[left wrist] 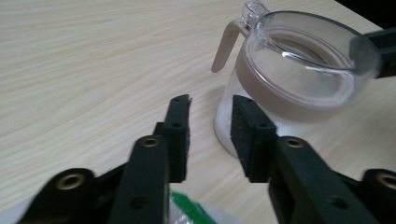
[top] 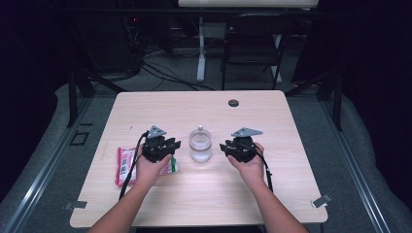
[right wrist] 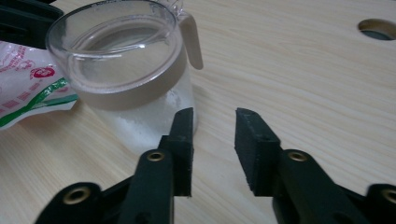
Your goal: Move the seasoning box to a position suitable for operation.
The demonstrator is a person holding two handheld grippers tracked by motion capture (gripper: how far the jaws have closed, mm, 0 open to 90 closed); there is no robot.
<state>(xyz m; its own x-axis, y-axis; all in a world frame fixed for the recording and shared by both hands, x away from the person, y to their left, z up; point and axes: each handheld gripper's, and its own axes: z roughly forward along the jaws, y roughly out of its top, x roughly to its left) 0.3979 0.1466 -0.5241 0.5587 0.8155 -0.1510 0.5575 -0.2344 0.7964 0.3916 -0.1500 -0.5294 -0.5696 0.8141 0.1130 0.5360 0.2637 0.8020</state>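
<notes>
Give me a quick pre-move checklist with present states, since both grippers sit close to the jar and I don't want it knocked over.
1. Jar upright on the table: ok.
2. Jar lid seated on its tan rim: ok.
3. Left gripper holds nothing, gap between its jaws: ok.
4. Right gripper holds nothing, gap between its jaws: ok.
5. Jar lined up between either gripper's jaws: not ok; it stands off to one side in both gripper views.
6. Packet out of the way: not ok; it lies partly under the left hand.
</notes>
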